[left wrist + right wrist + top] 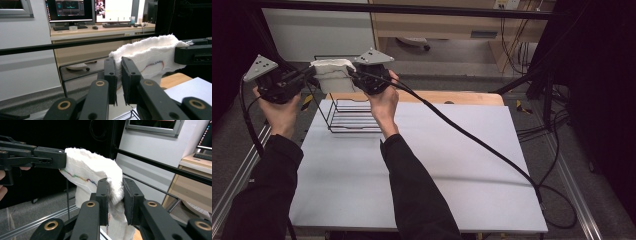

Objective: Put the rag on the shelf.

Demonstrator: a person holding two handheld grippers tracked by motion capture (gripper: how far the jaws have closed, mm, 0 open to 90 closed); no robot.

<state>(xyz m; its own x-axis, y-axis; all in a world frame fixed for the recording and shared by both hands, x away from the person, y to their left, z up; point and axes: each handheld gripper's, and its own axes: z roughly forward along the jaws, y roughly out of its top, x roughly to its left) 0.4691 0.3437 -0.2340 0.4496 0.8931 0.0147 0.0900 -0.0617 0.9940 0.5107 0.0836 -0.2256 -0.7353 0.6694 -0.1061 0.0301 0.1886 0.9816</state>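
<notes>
Both tongs (309, 74) (353, 74) grip white towel (332, 70), no legible txt.

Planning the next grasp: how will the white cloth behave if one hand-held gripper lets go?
Probably floppy: the white cloth sags between the left hand-held gripper and right hand-held gripper, its end hanging limp. Likely light, since edge pinches hold it up. The freed side would probably drop toward the wire rack.

Setting: a lab or office workroom. A wooden desk (100, 31) with monitors (68, 10) and keyboards (118, 25) is seen. Cables (557, 130) are trailed across the grey floor (612, 200).
</notes>
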